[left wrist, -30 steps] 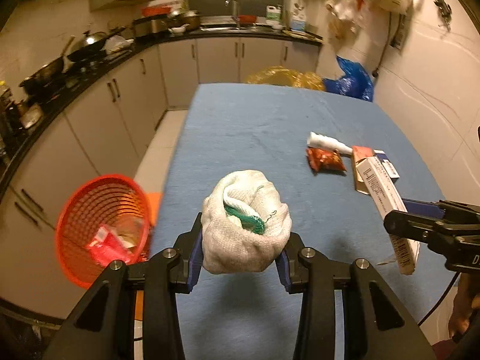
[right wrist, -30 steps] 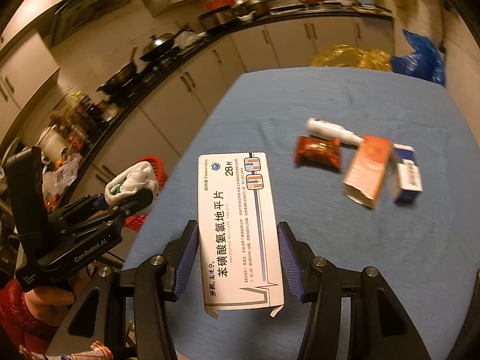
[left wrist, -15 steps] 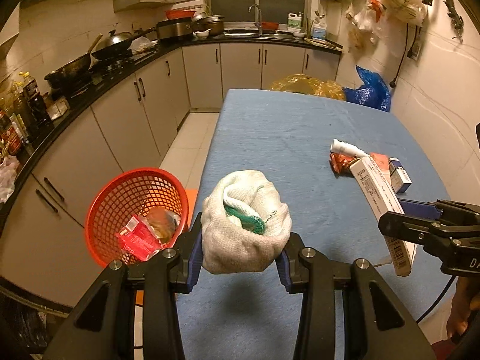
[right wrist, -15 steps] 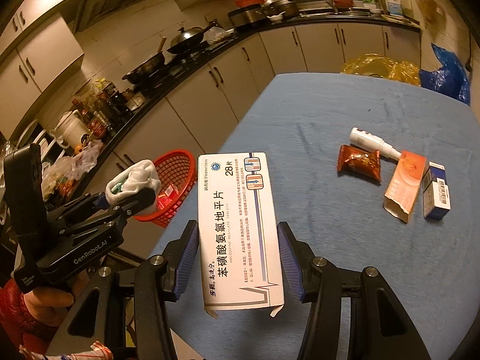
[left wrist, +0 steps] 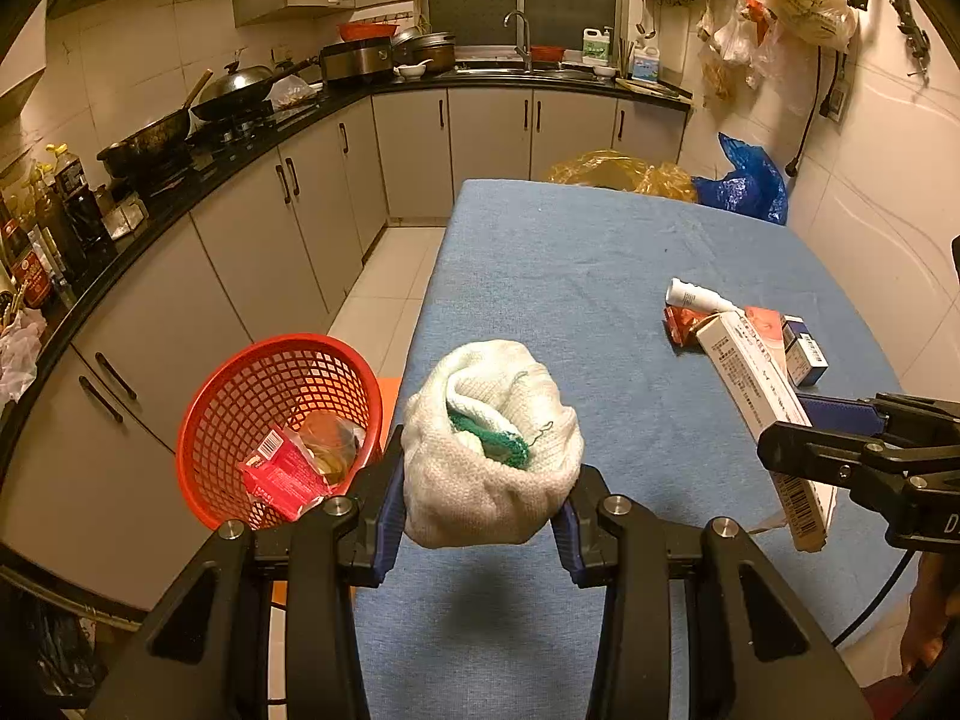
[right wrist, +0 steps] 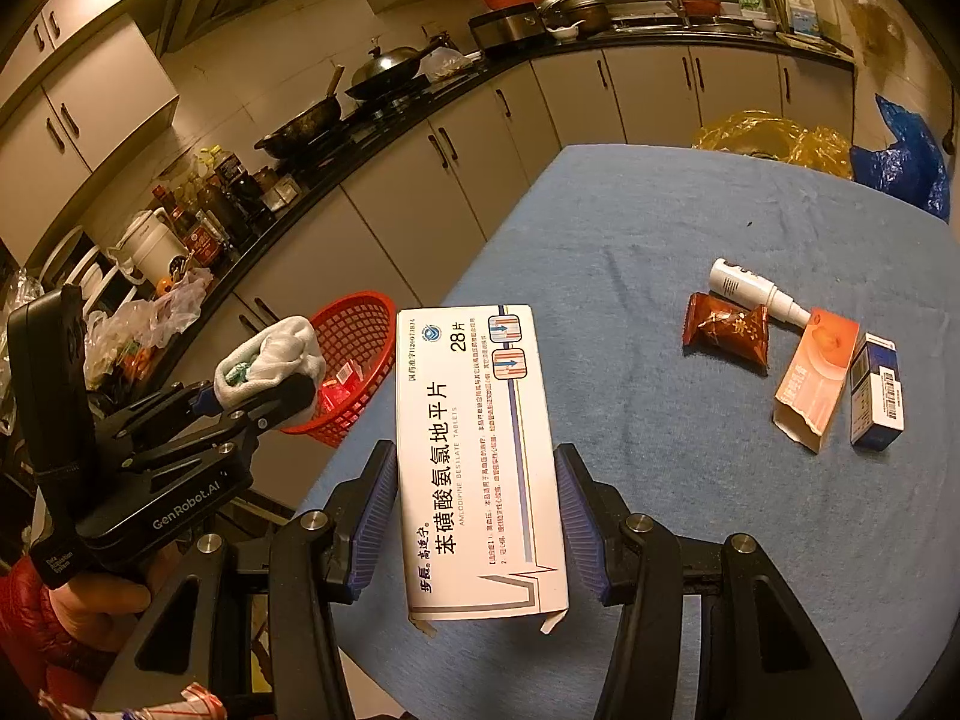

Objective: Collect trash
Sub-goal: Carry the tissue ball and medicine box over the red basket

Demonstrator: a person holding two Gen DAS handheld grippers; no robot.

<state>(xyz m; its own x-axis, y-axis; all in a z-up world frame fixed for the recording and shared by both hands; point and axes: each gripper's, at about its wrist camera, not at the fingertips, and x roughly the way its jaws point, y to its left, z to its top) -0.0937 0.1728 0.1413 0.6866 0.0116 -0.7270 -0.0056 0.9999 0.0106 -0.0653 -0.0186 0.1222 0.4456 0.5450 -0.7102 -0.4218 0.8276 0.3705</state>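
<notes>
My left gripper [left wrist: 480, 516] is shut on a balled white sock with green trim [left wrist: 489, 441], held above the table's left edge. A red mesh basket [left wrist: 264, 396] with wrappers inside stands on the floor to its left; it also shows in the right wrist view [right wrist: 354, 354]. My right gripper [right wrist: 477, 510] is shut on a white medicine box [right wrist: 477, 456], held above the blue tablecloth [right wrist: 660, 228]. The sock [right wrist: 273, 360] and the left gripper [right wrist: 252, 402] show in the right wrist view; the medicine box [left wrist: 762, 402] shows in the left wrist view.
On the table's right lie a white tube [right wrist: 750, 294], a brown-red snack packet [right wrist: 726, 333], an orange torn box [right wrist: 816, 378] and a blue box [right wrist: 876, 390]. Cabinets and a cluttered counter [left wrist: 240, 138] run along the left. Yellow and blue bags [left wrist: 744, 186] sit beyond the table.
Both grippers have pulled back and up from the table, keeping their loads. The basket now shows closer beside the left gripper.
</notes>
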